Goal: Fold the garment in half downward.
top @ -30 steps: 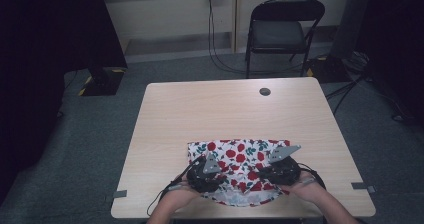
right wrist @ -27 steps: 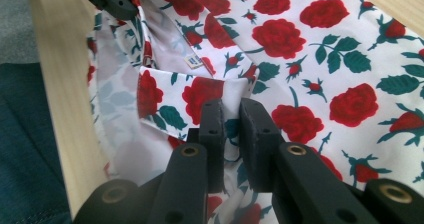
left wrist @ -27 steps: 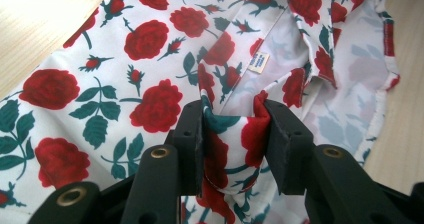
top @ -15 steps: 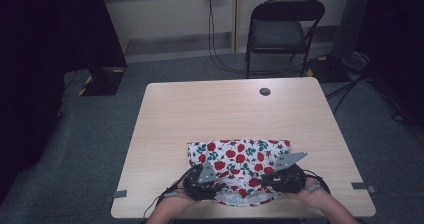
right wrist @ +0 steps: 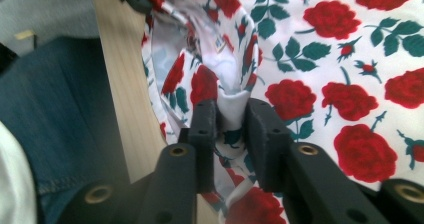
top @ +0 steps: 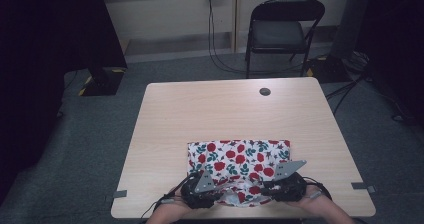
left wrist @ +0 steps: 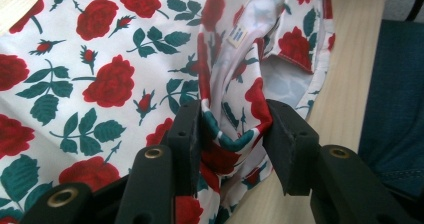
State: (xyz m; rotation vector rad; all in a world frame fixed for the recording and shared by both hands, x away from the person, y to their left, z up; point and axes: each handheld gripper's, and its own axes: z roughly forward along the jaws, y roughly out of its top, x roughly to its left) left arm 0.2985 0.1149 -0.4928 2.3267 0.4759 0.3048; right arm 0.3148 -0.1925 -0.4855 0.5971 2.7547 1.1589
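Rose-print cloth (top: 239, 160), spread at the middle of the tabletop's (top: 210, 114) near edge. Its bunched near hem is pinched by the left gripper (left wrist: 234, 126) and by the right gripper (right wrist: 230, 115), both clenched on fabric.

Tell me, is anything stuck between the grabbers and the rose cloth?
No. Both the left gripper and the right gripper already pinch bunched folds of the rose cloth at the near table edge; nothing sits between.
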